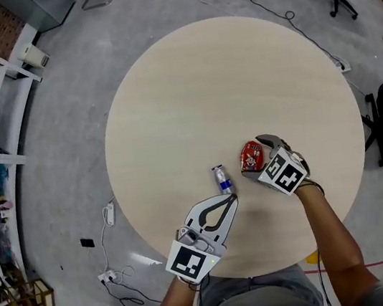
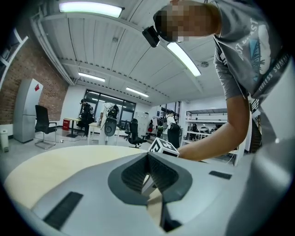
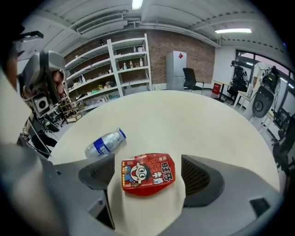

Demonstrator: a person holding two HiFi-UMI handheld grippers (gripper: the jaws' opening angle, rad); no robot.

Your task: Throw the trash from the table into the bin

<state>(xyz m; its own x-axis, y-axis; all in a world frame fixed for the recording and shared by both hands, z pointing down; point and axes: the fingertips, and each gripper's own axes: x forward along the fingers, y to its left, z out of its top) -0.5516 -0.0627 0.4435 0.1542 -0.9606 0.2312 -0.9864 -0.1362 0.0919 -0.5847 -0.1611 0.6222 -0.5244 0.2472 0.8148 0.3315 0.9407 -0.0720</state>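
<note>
I have the round table filling the middle of the head view. At its lower edge my left gripper has its jaws closed together on nothing, the tips just below the small plastic bottle. Right of centre, my right gripper stands wide open over the red snack carton, which lies flat on the table between the pads, untouched by either. The bottle lies just left of the carton.

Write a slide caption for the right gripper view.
Open right gripper straddling a red carton on the round table, plastic bottle lying nearby.
</note>
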